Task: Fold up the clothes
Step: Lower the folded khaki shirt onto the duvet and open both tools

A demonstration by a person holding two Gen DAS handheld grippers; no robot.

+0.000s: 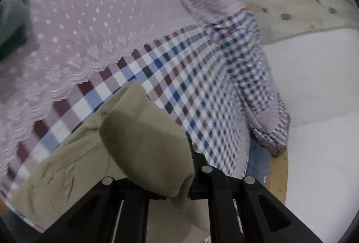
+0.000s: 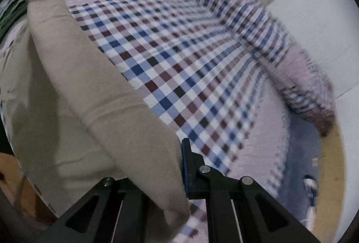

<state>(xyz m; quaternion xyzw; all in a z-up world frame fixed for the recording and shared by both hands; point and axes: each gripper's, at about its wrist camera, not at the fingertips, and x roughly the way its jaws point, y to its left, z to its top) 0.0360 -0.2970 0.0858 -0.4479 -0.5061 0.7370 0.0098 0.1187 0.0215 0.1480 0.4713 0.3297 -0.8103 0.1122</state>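
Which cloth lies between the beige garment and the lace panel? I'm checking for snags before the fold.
In the left wrist view, only a strip of the checked bedspread separates the beige garment from the lace panel.

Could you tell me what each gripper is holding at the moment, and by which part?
Both hold the beige garment: the left gripper and the right gripper each pinch a folded edge of it.

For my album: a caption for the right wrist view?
Right hand-held gripper shut on beige garment above checked cloth.
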